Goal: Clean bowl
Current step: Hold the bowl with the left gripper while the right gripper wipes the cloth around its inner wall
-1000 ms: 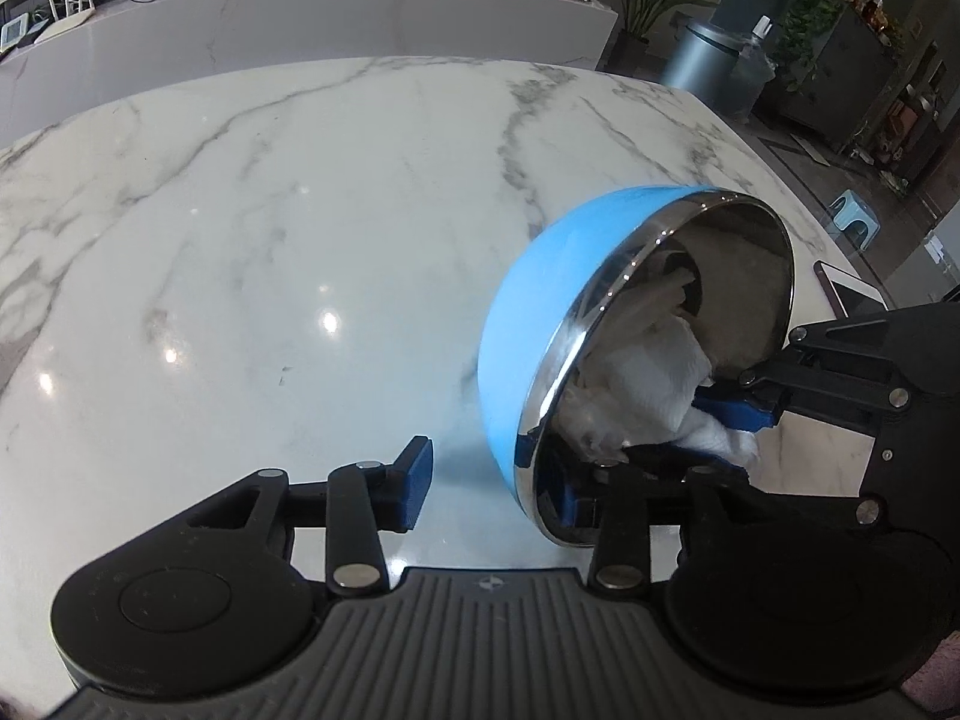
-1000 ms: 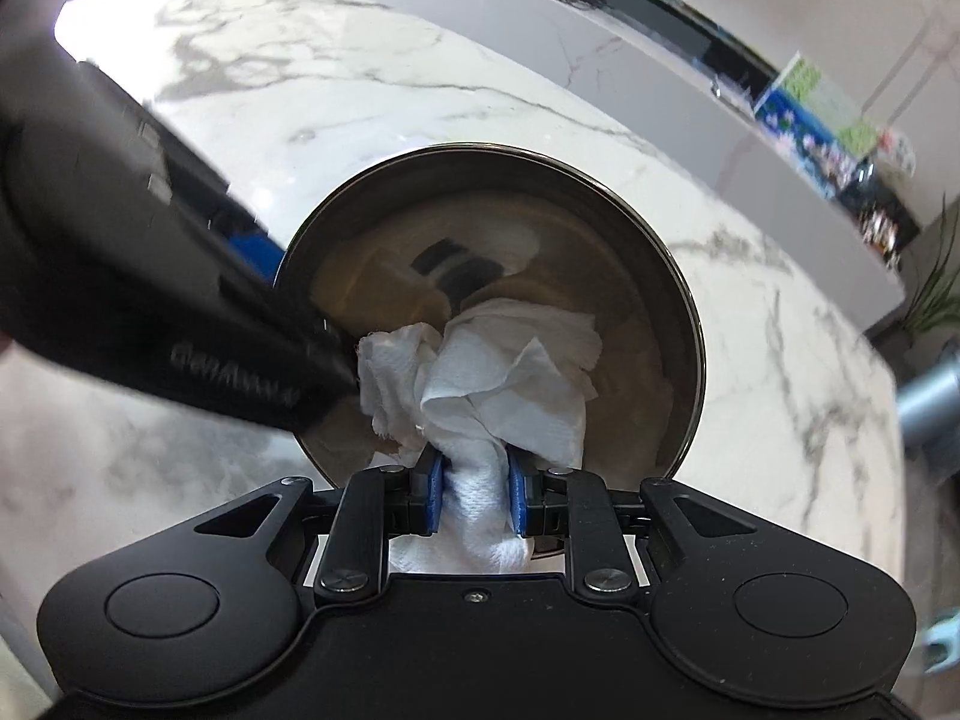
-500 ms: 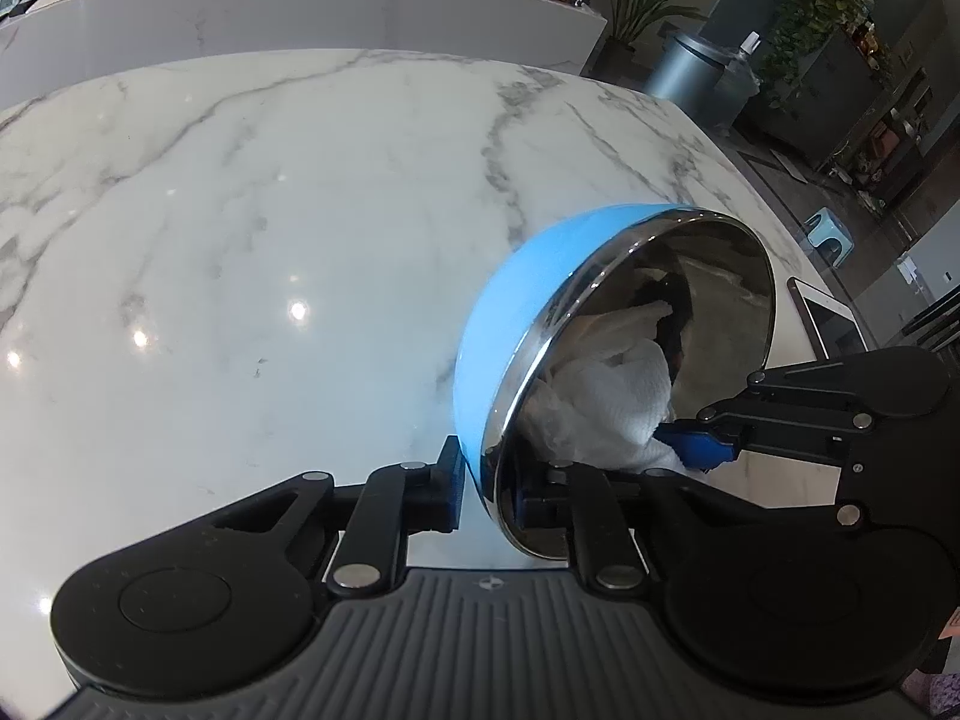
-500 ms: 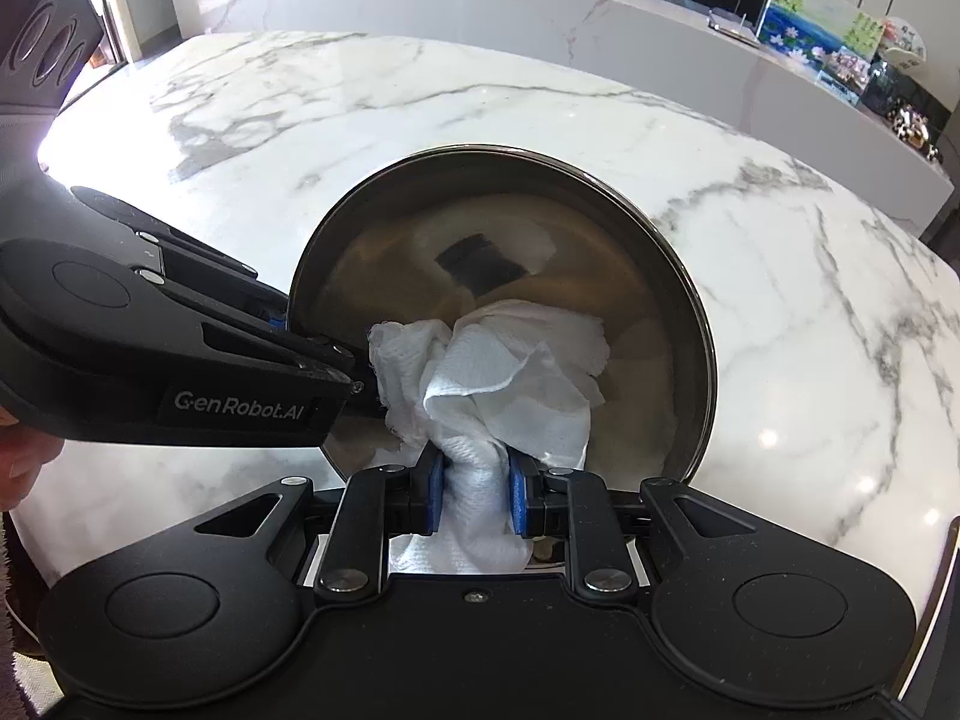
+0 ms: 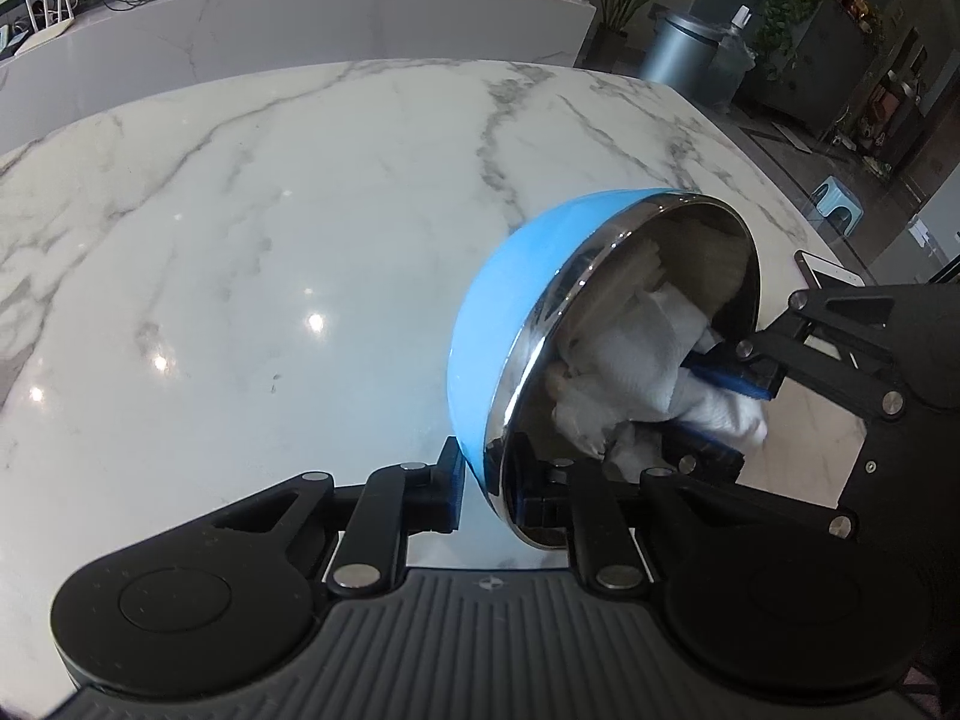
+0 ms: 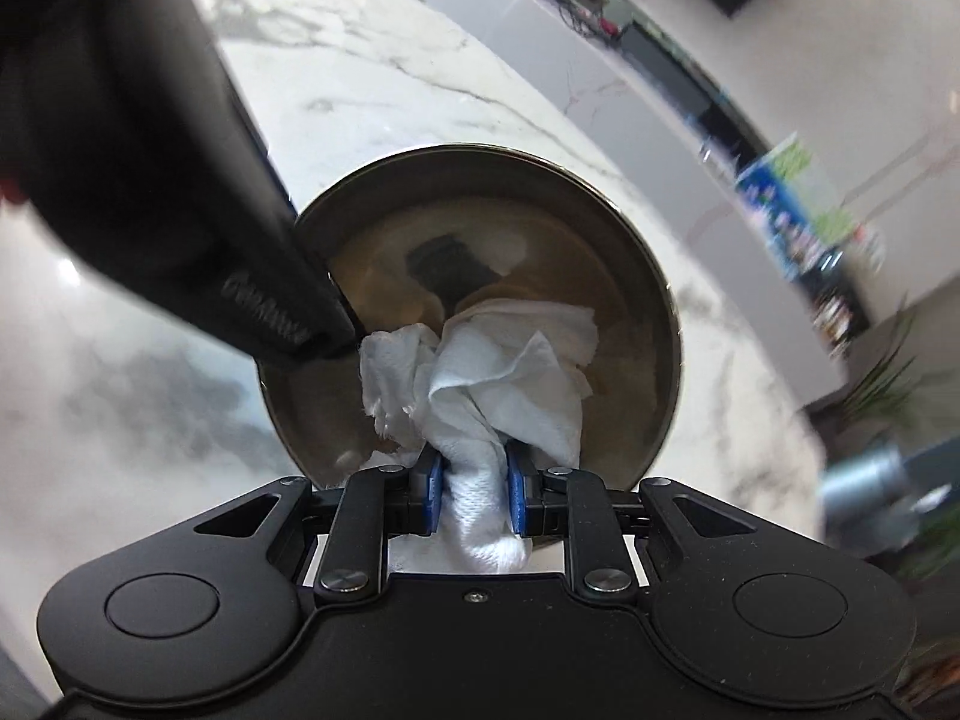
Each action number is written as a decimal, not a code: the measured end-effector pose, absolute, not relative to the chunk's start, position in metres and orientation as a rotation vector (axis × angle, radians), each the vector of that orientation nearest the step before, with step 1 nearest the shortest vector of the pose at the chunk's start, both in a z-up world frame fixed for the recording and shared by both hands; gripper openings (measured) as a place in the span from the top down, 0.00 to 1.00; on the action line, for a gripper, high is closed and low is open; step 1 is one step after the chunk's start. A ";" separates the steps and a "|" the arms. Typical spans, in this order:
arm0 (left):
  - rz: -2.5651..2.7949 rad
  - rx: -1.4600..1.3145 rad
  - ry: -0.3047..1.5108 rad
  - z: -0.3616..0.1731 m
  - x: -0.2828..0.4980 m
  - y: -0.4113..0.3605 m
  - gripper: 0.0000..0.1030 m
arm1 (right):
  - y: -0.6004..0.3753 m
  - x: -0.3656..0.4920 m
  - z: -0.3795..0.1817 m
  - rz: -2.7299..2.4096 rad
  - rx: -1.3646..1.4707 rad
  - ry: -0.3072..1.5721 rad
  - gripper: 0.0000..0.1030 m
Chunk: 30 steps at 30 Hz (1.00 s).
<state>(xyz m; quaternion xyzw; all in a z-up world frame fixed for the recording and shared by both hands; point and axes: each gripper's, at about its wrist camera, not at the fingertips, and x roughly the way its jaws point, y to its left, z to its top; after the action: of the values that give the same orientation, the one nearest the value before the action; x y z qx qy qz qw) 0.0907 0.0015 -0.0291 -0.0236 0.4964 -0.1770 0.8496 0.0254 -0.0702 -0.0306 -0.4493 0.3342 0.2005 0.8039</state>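
Right wrist: left tongs point(image 6: 336, 348) masking bowl point(image 6: 630, 300)

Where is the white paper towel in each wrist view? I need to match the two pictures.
Left wrist view: paper towel lies right of centre, inside the tilted bowl, pinched by the right gripper reaching in from the right.
Right wrist view: paper towel sits at centre, spilling from the right gripper into the bowl.
Shared landmark: the bowl's shiny metal rim, clamped by the left gripper.
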 end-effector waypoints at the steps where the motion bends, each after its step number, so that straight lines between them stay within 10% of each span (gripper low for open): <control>1: -0.372 -0.041 1.049 -0.028 0.090 0.002 0.87 | -0.069 0.024 -0.032 0.432 -0.976 0.713 0.82; 14: -0.354 -0.133 1.049 -0.030 0.093 0.013 0.73 | -0.082 0.047 -0.024 0.489 -0.767 0.823 0.82; 30: -0.379 -0.222 1.054 -0.042 0.099 0.006 0.85 | -0.099 0.066 -0.023 0.500 -0.574 0.886 0.81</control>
<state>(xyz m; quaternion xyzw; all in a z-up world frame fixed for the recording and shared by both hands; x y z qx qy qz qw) 0.0987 0.0063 -0.0423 -0.1052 0.4988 -0.1795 0.8414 0.0663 -0.0993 -0.0226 -0.2709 0.4184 0.2359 0.8342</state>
